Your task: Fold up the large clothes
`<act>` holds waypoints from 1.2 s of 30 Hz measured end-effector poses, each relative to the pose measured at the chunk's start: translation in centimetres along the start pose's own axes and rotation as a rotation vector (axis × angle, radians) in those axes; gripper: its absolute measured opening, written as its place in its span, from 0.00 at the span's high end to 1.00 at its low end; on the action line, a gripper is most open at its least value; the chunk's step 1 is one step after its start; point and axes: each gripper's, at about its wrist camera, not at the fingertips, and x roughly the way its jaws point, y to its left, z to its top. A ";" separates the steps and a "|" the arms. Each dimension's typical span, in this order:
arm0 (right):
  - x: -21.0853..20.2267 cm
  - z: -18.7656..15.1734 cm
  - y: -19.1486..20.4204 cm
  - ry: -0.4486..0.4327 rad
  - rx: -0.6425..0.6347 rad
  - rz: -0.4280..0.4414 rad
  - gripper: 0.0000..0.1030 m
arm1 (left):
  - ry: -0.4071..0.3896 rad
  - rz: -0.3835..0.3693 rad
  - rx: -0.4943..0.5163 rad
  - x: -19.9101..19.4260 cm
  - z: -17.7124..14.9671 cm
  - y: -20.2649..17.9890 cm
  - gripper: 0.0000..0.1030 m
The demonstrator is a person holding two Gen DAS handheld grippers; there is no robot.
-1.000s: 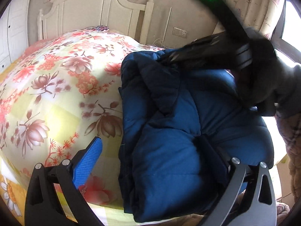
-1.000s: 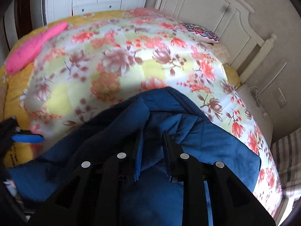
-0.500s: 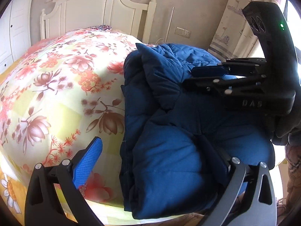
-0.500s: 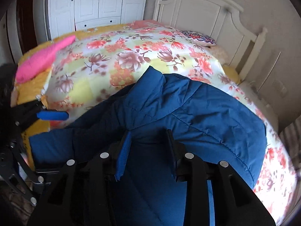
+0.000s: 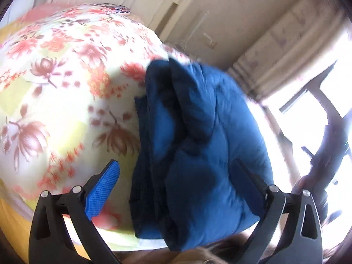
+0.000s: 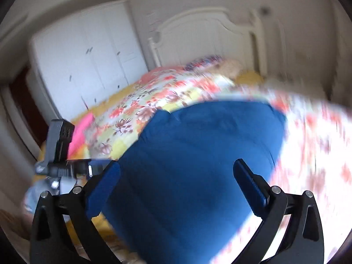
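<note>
A folded blue coat (image 5: 198, 145) is laid on the floral bed (image 5: 61, 92), near its edge. The left hand-held gripper (image 5: 176, 176) is held wide apart above the coat. The right hand-held gripper (image 6: 176, 176) is opening, nothing gripped; through the blur it seems clear of the cloth.

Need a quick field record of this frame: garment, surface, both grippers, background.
garment: blue padded jacket, folded into a thick bundle
surface: floral bedspread, jacket lies near the bed edge
left gripper: open, nothing pinched, jacket in front of its fingers
right gripper: jaws opening, wide apart, no fabric clamped, jacket below
background: white headboard, white wardrobe, pink item on the bed's far side
image quality: both views motion-blurred
</note>
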 end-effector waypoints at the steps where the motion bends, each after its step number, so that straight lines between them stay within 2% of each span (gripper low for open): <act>1: -0.4 -0.8 -1.3 0.011 0.058 -0.005 0.04 | -0.002 -0.015 -0.012 -0.2 0.6 0.1 0.02; 2: -0.4 -1.7 -2.5 0.031 0.101 -0.024 0.04 | 0.012 -0.037 -0.029 0.0 1.4 0.4 0.02; 4: 0.2 -3.0 -4.1 0.072 0.172 -0.022 0.04 | 0.090 -0.037 -0.040 1.7 2.7 0.6 0.02; 7: 2.3 -4.9 -5.6 0.143 0.295 0.077 0.04 | 0.258 -0.060 -0.062 5.7 2.6 1.2 0.02; 9: 4.0 -5.7 -5.7 0.187 0.324 0.131 0.04 | 0.301 -0.107 -0.101 7.2 1.7 1.9 0.02; 10: 4.5 -5.9 -5.8 0.187 0.344 0.164 0.04 | 0.285 -0.140 -0.125 7.3 1.3 2.4 0.02; 12: 5.1 -6.1 -6.0 0.194 0.369 0.207 0.04 | 0.258 -0.176 -0.107 7.0 0.7 2.7 0.02; 17: 5.2 -6.1 -5.1 0.150 0.322 0.199 0.08 | 0.249 -0.262 -0.091 7.0 -0.4 2.4 0.04; 19: 5.0 -6.4 -4.3 0.103 0.279 0.174 0.20 | 0.238 -0.316 -0.110 7.1 -0.7 2.2 0.16; 22: 3.6 -6.5 -3.5 0.025 0.187 0.114 0.31 | 0.180 -0.350 -0.102 6.4 -1.2 1.5 0.28; 25: 2.2 -5.0 -3.3 -0.066 0.103 0.037 0.36 | 0.094 -0.384 -0.069 5.4 -0.9 -0.9 0.36; 28: 0.1 -2.6 -4.5 -0.153 0.046 -0.016 0.38 | 0.028 -0.398 0.001 5.7 0.4 -4.6 0.38; 32: -2.5 0.0 -7.9 -0.254 0.010 -0.109 0.40 | 0.002 -0.418 0.058 8.7 4.0 -8.9 0.38; 36: -3.1 1.9 -12.6 -0.258 0.050 -0.199 0.40 | 0.026 -0.421 0.068 15.1 7.5 -11.9 0.39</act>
